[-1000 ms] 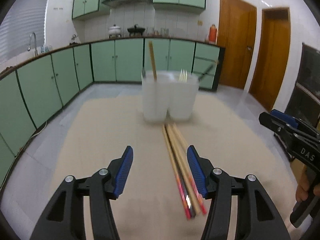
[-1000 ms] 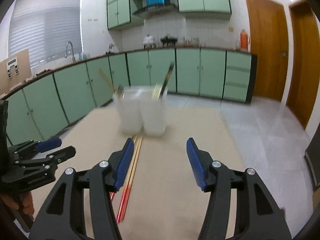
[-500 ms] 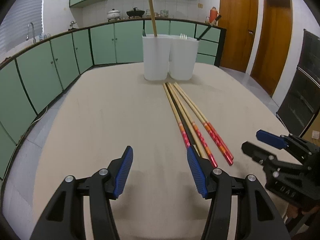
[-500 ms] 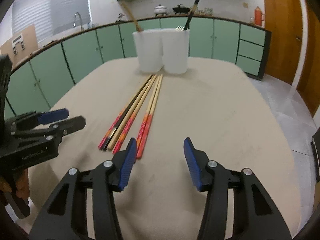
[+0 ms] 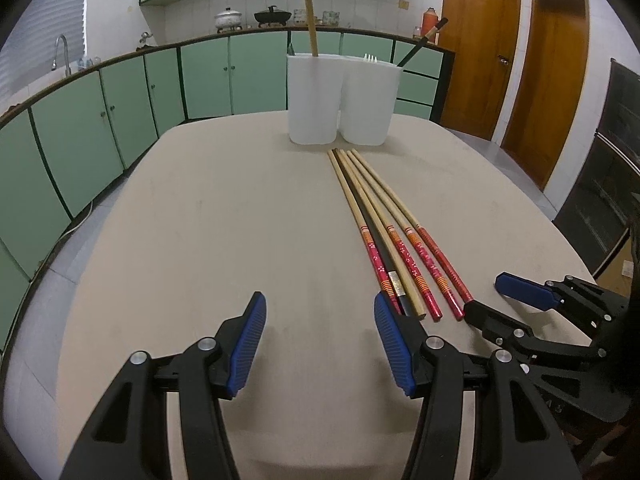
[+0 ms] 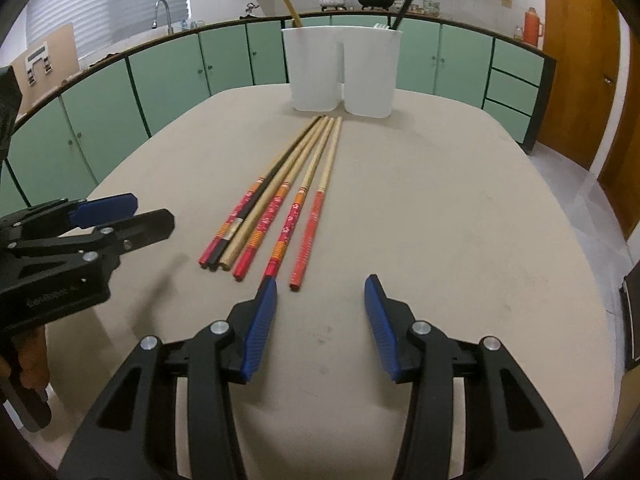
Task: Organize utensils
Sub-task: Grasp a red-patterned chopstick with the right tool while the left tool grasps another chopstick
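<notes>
With the right gripper (image 6: 320, 320) jaws apart, just narrowed and empty, straddle the red end of the chopstick (image 6: 310, 236) outermost from the white utensil holder (image 6: 342, 70); left gripper (image 5: 318, 346) stays apart, empty.

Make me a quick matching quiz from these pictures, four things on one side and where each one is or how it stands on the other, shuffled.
Things:
1. chopsticks
2. white holder
3. wooden stick
4. right gripper

Places or states:
A. at the far end of the table
B. open, nothing between its jaws
C. lying flat in a row on the table
D. standing in the holder's left compartment

Pairs: 1-C, 2-A, 3-D, 4-B
</notes>
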Available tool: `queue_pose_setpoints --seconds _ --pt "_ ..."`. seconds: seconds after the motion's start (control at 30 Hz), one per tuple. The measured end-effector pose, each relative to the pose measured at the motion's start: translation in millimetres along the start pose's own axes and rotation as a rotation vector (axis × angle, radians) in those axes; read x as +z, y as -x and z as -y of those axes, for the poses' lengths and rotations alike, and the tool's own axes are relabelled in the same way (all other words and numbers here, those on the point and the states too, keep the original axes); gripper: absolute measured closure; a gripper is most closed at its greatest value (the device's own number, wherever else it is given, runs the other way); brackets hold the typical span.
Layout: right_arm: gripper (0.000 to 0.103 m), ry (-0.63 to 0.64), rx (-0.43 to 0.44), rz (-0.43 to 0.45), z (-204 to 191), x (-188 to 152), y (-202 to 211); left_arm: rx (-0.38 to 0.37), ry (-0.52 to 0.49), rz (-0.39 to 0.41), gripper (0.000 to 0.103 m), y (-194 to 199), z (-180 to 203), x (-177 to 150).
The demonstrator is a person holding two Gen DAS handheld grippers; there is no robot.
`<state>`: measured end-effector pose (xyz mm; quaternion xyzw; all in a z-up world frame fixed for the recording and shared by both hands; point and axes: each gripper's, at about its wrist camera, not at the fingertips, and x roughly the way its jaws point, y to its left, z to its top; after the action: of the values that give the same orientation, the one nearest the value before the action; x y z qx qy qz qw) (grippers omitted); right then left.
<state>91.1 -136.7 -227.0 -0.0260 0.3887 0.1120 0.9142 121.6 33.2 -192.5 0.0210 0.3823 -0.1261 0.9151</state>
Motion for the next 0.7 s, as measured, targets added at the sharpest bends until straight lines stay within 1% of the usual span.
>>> queue_pose_setpoints --seconds 0.07,0.17,0.23,0.27,0.3,0.37,0.5,0.7 --pt "0.060 0.005 -0.002 0.000 -1 1 -1 0.000 0.004 -0.001 0.048 0 -1 0" --pt "0.069 0.006 -0.013 0.000 -1 3 -3 -0.001 0.001 -0.001 0.048 1 0 -1" --pt "0.083 0.013 -0.018 0.002 -2 4 -4 -0.006 -0.002 -0.003 0.048 0 2 -1" --pt "0.088 0.019 -0.015 0.002 -3 4 -5 -0.011 -0.002 -0.004 0.048 0 3 -1" --pt "0.096 0.031 -0.015 0.003 -4 3 -5 -0.016 -0.003 -0.006 0.048 0 4 -1" --pt "0.097 0.042 -0.018 0.006 -5 2 -4 -0.035 -0.007 -0.014 0.048 -1 8 -2" --pt "0.098 0.015 -0.020 0.004 4 3 -2 -0.062 -0.015 -0.030 0.048 -4 17 -2" --pt "0.098 -0.022 -0.028 0.004 17 2 3 -0.036 -0.023 -0.067 0.048 -17 25 -5"
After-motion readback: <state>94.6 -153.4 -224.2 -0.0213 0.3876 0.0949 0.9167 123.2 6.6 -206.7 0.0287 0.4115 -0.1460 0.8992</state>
